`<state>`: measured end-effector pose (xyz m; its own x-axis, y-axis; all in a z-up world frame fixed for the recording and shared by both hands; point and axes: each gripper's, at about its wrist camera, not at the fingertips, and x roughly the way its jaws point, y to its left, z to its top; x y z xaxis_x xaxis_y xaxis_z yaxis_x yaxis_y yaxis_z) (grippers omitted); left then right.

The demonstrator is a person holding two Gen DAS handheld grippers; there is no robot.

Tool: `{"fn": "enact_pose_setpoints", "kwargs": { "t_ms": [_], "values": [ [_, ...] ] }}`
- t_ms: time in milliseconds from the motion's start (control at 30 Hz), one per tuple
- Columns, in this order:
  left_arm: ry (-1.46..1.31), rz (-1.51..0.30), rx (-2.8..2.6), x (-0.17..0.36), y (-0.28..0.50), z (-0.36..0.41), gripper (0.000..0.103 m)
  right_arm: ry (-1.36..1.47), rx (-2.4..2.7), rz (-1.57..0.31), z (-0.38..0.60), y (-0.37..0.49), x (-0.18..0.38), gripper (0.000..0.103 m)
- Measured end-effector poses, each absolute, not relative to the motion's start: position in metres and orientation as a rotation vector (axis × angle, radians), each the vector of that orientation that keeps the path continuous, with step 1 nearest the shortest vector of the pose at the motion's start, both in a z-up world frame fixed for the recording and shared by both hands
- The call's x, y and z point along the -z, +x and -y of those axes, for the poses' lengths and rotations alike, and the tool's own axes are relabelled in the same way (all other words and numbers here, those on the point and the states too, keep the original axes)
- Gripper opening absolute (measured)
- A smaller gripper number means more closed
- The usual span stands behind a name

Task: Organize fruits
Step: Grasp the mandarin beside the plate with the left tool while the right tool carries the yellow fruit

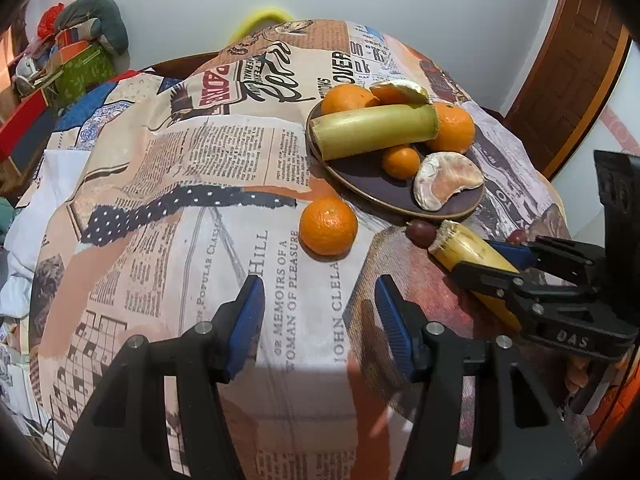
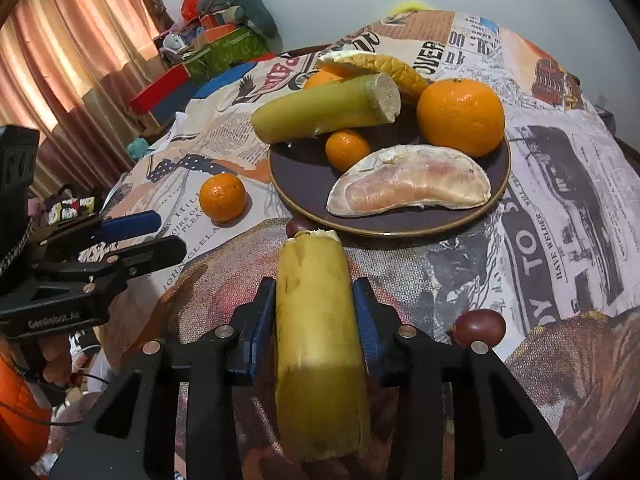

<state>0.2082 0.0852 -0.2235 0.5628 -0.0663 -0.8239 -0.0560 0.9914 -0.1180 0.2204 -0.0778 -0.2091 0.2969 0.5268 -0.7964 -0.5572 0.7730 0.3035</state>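
The right gripper (image 2: 314, 308) clamps a yellow cane piece (image 2: 316, 336) at mid-length, just short of the plate (image 2: 296, 196). It looks stiff, smooth, fairly heavy, so a central hold suits. The left gripper (image 1: 320, 300) hangs spread and empty near a loose orange (image 1: 328, 225).

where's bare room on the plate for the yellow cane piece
Bare dark plate shows at its left front, between the green cane, the small orange and the pomelo wedge. The back and right are crowded.
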Motion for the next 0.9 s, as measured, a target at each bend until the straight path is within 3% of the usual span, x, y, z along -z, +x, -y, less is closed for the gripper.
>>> {"fn": "enact_pose_setpoints", "kwargs": {
  "t_ms": [400,633,700,900],
  "values": [
    [-0.114,-0.956,0.015,0.228,0.236,-0.081,0.057,0.056,-0.696,-0.961,0.109,0.217,0.18,0.035],
    [-0.135,-0.975,-0.005,0.241,0.249,-0.08,0.046,0.098,-0.668,-0.891,0.126,0.22,0.158,0.035],
    [-0.122,-0.962,-0.013,0.241,0.248,-0.078,0.037,0.106,-0.658,-0.875,0.13,0.22,0.155,0.035],
    [-0.124,-0.945,-0.028,0.242,0.246,-0.076,0.036,0.118,-0.633,-0.859,0.136,0.223,0.152,0.035]
  ]
}}
